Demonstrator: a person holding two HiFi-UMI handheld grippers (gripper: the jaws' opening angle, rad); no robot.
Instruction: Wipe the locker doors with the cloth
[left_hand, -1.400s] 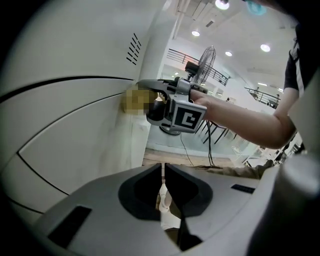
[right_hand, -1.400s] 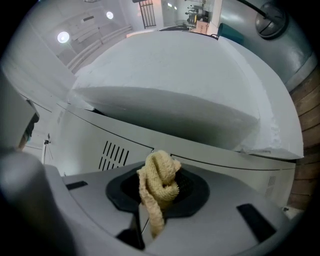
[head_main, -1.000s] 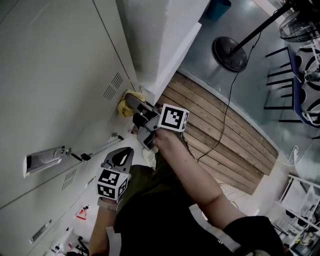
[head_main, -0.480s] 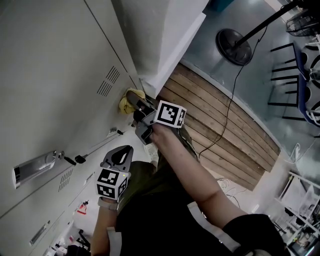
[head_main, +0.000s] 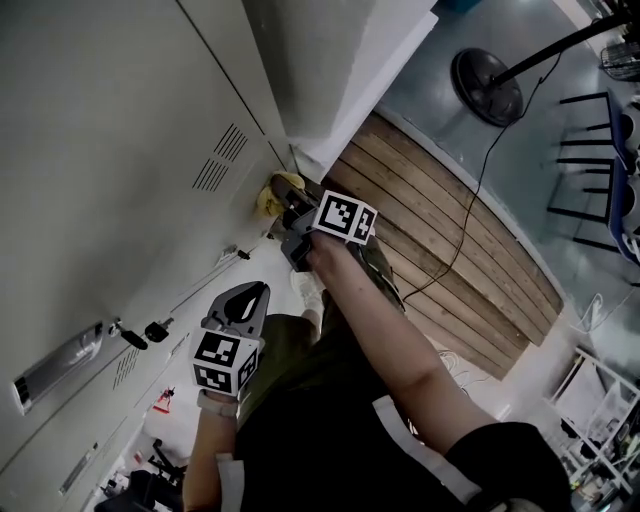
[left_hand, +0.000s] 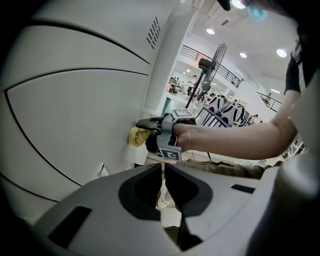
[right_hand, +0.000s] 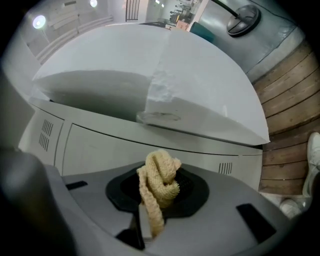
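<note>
Right gripper view: your right gripper (right_hand: 150, 215) is clamped tight on the cloth (right_hand: 160, 177), a knobbly yellow knit wad twisted into a loop. Head view puts that wad against the smooth pale metal locker door (head_main: 120, 150), just below a slotted vent (head_main: 222, 158), over a wood plank floor (head_main: 450, 260). Left gripper view: your left gripper (left_hand: 163, 175) has its jaws together, nothing between them.
</note>
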